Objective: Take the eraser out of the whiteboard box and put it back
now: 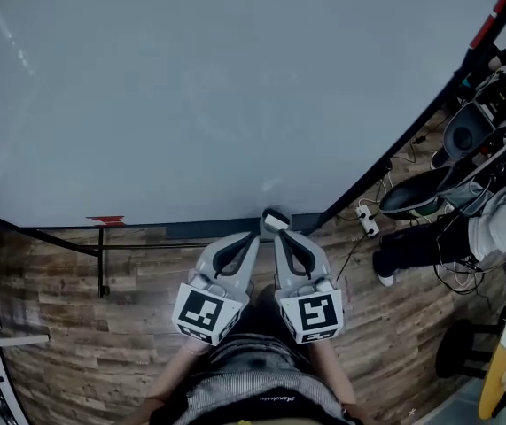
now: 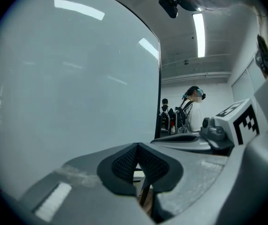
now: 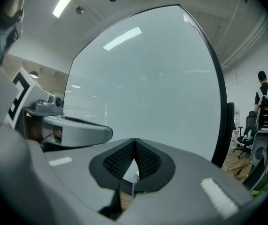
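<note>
The left tool [image 2: 137,146] is pressing its jaws together on nothing, and the right tool [image 3: 134,142] is doing the same. Both are pointing side by side at the small box [image 1: 276,220] on the lower edge of the whiteboard [image 1: 190,87], probably lining up for a reach. The eraser is presumably lying inside the box; I cannot separate it. I am counting two tools, one box and one whiteboard.

I count two grippers, the left gripper [image 1: 254,236] and the right gripper [image 1: 280,234], one whiteboard [image 1: 190,87] and one power strip [image 1: 367,220].
</note>
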Demonstrator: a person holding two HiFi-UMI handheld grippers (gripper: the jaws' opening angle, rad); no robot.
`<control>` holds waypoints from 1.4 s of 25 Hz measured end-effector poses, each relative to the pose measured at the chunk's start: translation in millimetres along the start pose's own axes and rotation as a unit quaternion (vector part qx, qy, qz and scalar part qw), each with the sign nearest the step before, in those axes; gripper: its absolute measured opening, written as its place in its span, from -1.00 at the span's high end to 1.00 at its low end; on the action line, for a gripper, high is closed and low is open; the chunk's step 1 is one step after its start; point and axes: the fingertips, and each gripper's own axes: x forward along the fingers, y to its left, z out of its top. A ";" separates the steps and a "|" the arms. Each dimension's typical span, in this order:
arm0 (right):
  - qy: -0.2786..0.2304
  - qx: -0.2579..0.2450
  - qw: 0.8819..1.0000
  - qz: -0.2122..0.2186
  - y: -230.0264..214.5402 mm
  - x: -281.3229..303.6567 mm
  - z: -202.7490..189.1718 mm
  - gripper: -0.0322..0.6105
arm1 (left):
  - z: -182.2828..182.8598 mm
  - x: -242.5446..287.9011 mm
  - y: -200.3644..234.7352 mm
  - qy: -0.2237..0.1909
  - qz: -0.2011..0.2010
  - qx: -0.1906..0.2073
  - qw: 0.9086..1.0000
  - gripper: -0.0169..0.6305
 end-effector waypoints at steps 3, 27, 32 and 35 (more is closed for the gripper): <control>0.005 0.002 1.000 -0.013 -1.5 -6.1 -3.8 0.89 | -3.9 1.3 -2.4 0.003 -0.011 -0.007 1.000 0.94; 0.008 0.009 1.000 0.006 -21.8 18.2 -4.3 0.89 | 1.8 38.3 -3.3 0.010 -0.017 -0.003 1.000 0.94; 0.009 0.009 1.000 0.008 -23.5 20.0 -6.0 0.89 | 0.5 39.0 0.0 0.011 -0.011 -0.007 1.000 0.94; 0.010 0.008 1.000 0.008 -24.8 21.1 -7.4 0.89 | -0.7 39.8 1.1 0.011 -0.012 0.004 1.000 0.94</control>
